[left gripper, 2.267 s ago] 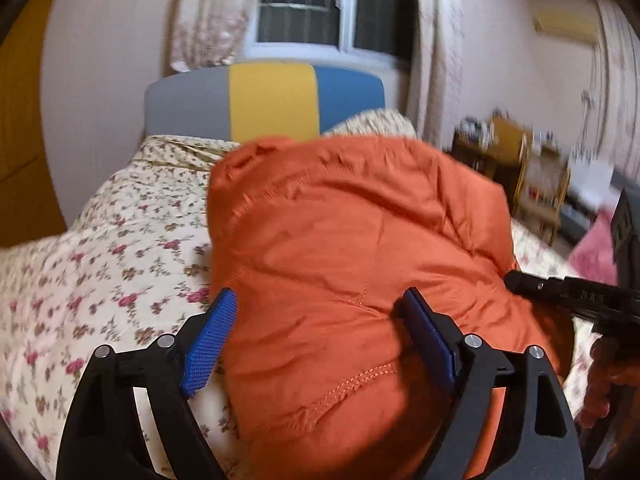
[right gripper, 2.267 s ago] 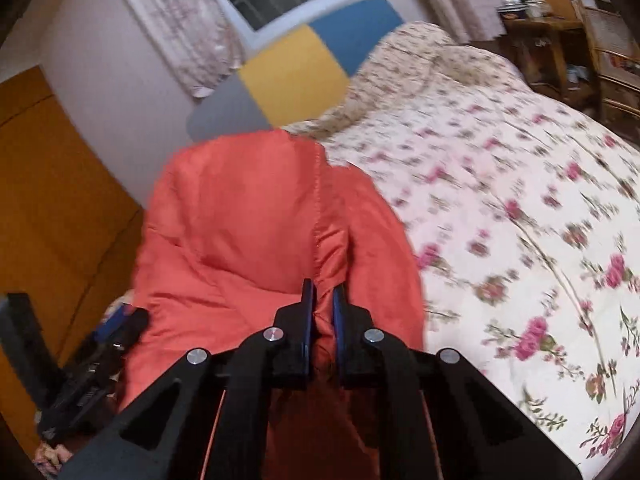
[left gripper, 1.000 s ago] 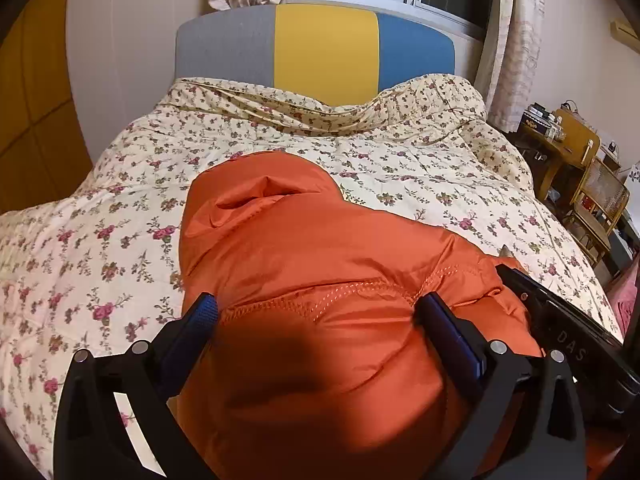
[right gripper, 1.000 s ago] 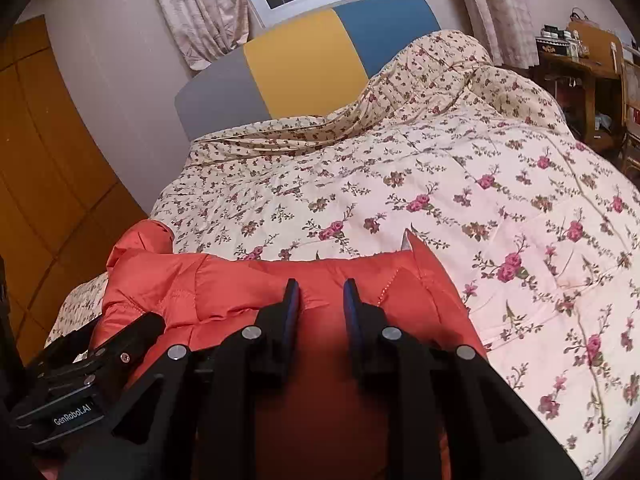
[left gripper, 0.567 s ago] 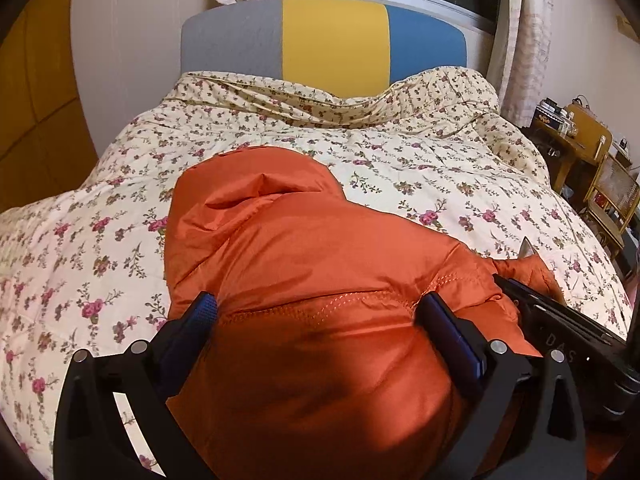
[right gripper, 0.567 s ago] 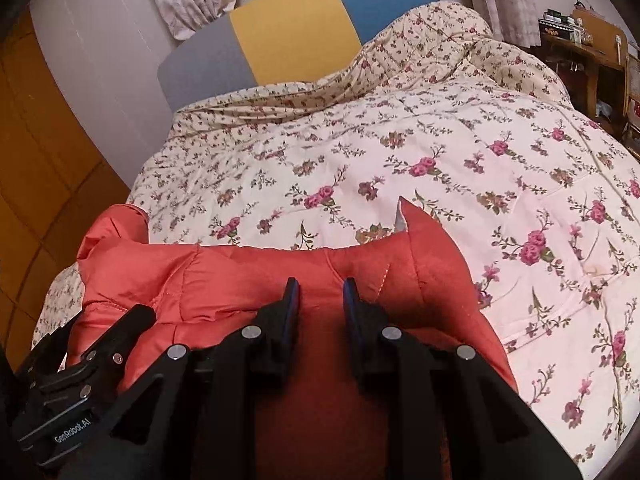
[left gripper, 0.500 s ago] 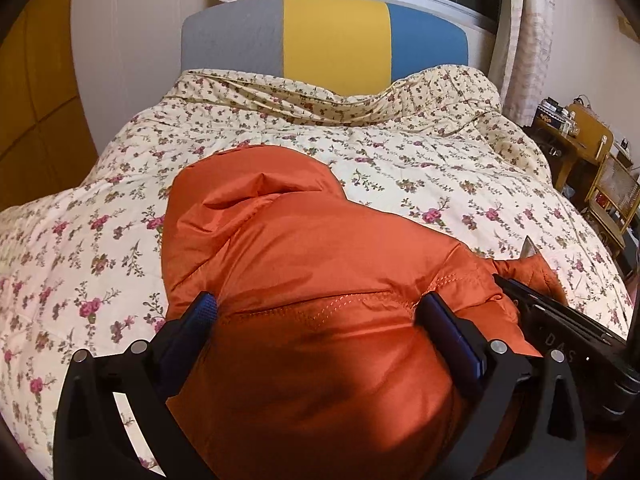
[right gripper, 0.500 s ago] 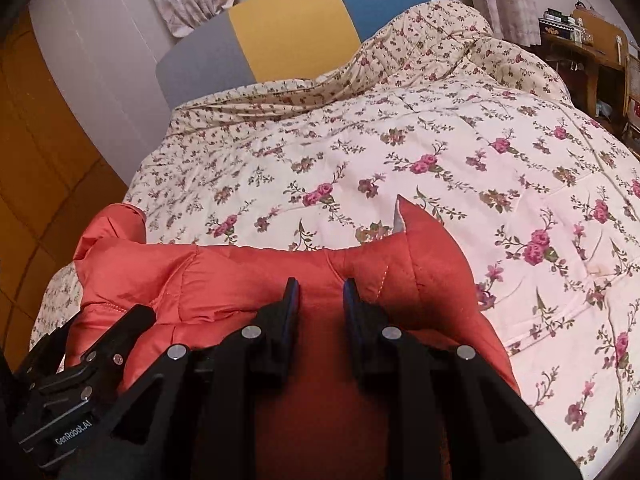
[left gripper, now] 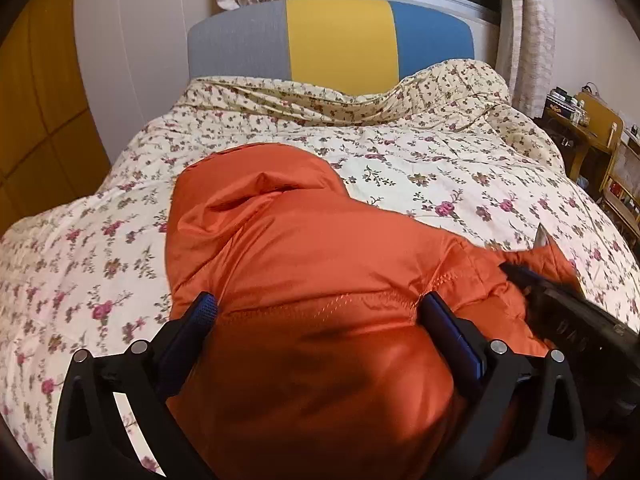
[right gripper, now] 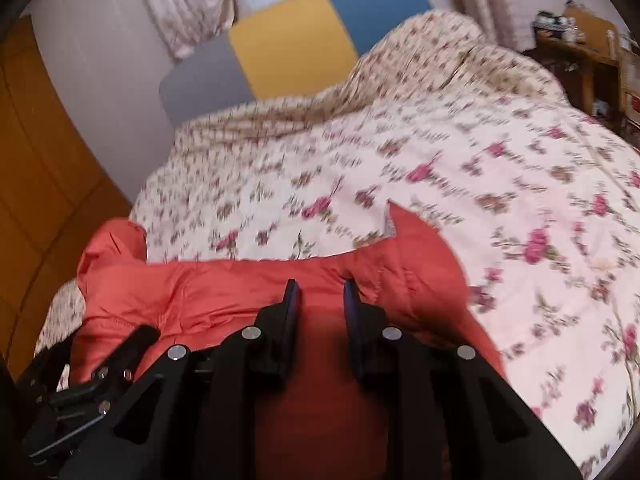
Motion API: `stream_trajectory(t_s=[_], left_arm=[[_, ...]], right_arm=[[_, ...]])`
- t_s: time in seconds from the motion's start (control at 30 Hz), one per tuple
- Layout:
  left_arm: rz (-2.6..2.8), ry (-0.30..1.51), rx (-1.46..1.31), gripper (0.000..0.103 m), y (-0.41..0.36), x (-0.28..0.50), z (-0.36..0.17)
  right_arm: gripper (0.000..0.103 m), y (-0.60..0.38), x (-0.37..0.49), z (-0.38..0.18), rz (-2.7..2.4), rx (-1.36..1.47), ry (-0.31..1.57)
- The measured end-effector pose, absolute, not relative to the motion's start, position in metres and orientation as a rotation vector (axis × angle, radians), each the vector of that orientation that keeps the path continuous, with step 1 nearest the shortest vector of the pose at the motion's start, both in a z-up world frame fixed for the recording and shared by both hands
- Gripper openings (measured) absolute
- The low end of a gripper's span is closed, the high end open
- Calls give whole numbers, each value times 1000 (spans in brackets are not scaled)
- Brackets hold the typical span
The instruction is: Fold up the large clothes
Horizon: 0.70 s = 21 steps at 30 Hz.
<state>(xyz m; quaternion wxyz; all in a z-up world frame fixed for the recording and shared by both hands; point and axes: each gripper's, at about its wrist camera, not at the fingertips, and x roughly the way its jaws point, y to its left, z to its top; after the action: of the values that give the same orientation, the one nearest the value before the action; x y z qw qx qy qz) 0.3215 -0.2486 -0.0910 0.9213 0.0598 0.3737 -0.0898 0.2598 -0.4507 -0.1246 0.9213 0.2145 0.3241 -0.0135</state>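
Observation:
An orange padded jacket (left gripper: pixel 304 256) lies bunched on the floral quilt of the bed (left gripper: pixel 440 168), its hood end toward the headboard. My left gripper (left gripper: pixel 318 308) stands wide open with a thick bulge of the jacket's hem between its blue pads; they do not press it. My right gripper (right gripper: pixel 318 290) has its jaws slightly apart, with a fold of the jacket (right gripper: pixel 224 288) between them. The right gripper also shows in the left wrist view (left gripper: pixel 568 316), at the jacket's right end.
A grey, yellow and blue headboard (left gripper: pixel 336 36) stands at the far end under a curtained window. Wooden wardrobe panels (left gripper: pixel 36 92) line the left. A wooden desk and chair with clutter (left gripper: pixel 592 128) stand to the right of the bed.
The jacket has come down from hanging in the air onto the quilt. My right jaws went from clamped to slightly apart. The right view is blurred now, swinging.

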Motion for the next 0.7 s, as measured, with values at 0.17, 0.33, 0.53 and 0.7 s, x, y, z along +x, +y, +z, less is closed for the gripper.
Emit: stream_trajectory(t_s=[0.17, 0.33, 0.53, 0.7], left_arm=[[-210, 737, 130, 100, -238, 284, -80], [-264, 660, 73, 100, -222, 229, -74], [-264, 576, 126, 100, -232, 206, -88], [-292, 621, 161, 100, -240, 222, -99]], right_arm=[[29, -450, 215, -111, -48, 436, 593], [35, -446, 173, -106, -32, 373, 547], [36, -435, 179, -117, -70, 313, 606], [36, -441, 194, -130, -59, 349, 659]])
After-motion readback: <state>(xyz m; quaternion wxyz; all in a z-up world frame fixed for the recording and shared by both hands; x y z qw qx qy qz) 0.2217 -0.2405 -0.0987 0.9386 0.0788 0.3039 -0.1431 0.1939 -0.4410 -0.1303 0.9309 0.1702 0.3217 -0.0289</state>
